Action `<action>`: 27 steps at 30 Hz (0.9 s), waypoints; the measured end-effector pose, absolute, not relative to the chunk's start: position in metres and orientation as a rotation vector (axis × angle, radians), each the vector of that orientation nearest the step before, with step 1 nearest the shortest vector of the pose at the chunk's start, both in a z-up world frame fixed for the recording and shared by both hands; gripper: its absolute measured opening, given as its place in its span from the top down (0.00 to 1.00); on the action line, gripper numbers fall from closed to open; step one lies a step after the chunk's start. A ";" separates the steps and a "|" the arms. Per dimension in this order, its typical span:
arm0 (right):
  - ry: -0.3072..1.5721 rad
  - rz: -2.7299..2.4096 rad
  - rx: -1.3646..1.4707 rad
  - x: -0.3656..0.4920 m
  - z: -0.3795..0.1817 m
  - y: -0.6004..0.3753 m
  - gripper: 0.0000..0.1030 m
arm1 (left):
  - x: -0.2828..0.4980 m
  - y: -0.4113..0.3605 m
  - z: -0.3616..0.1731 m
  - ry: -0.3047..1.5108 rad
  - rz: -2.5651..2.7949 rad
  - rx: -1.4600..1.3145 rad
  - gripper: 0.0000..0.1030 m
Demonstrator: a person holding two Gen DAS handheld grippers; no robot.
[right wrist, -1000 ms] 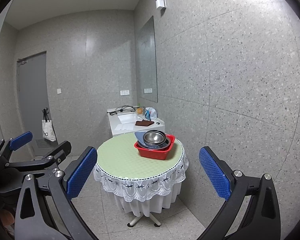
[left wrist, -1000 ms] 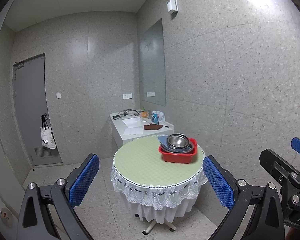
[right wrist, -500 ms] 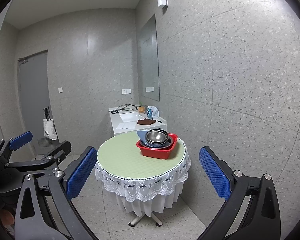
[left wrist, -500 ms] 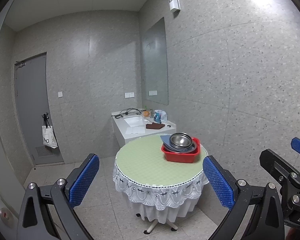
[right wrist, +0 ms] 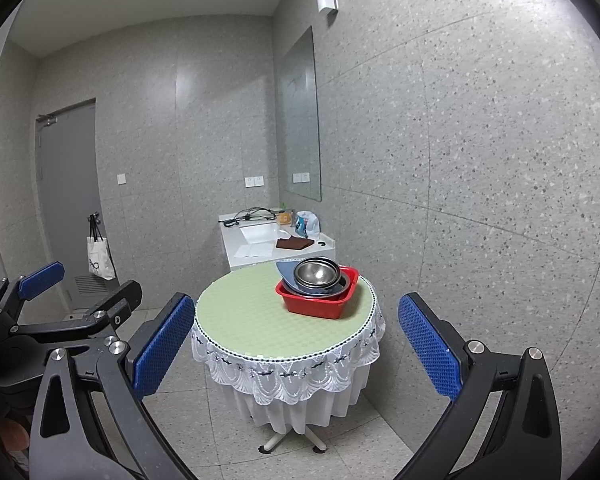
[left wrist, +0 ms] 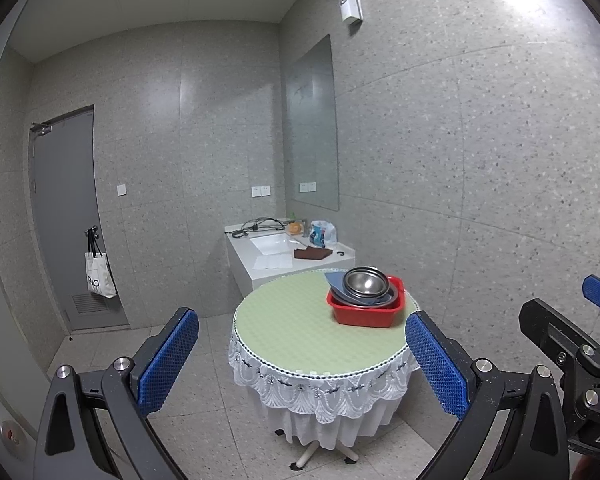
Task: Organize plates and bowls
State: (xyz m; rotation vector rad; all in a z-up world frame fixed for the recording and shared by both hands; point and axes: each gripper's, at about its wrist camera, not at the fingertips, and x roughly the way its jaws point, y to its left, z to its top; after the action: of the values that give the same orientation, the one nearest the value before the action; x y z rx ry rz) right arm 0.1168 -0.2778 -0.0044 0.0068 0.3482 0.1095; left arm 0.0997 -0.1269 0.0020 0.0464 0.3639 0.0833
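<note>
A round table (left wrist: 300,332) with a pale green top and a white lace skirt stands on a tiled floor near the right wall. A red basin (left wrist: 366,312) sits on the table's far right part, close to the edge. Inside the basin, metal bowls (left wrist: 365,282) are nested on top of a stack that includes a blue plate (left wrist: 334,280); the plate's edge sticks out past the basin's far left rim. The exact count of pieces in the stack cannot be told at this range.

The left gripper (left wrist: 302,364) is held in the air, well apart from the table, with its 2 blue-padded fingers spread wide and nothing between them. The right gripper (right wrist: 296,354) is likewise held in the air short of the table, jaws wide apart and holding nothing. Each gripper shows at the edge of the other's view, side by side.

Behind the table, a white counter (left wrist: 260,272) with a sink stands against the back wall. On it lie a brown cloth (left wrist: 311,253), a dark cable (left wrist: 260,224) and a plastic bag (left wrist: 322,233). A mirror (left wrist: 312,128) hangs on the right wall above it. A grey door (left wrist: 66,216) stands at the left, with a white tote bag (left wrist: 98,274) hanging from its handle.
</note>
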 end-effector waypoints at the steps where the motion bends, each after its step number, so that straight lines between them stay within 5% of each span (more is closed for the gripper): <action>1: 0.349 0.110 0.007 0.117 -0.005 -0.277 0.00 | 0.100 -0.126 0.001 0.364 0.085 0.047 0.01; 27: 0.359 0.118 0.005 0.126 -0.007 -0.277 0.00 | 0.107 -0.128 -0.003 0.365 0.091 0.048 0.01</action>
State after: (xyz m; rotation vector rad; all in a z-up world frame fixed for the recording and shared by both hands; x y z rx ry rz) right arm 0.1258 -0.2770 -0.0073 0.0051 0.3589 0.1181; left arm 0.1074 -0.1278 -0.0029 0.0479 0.3655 0.0908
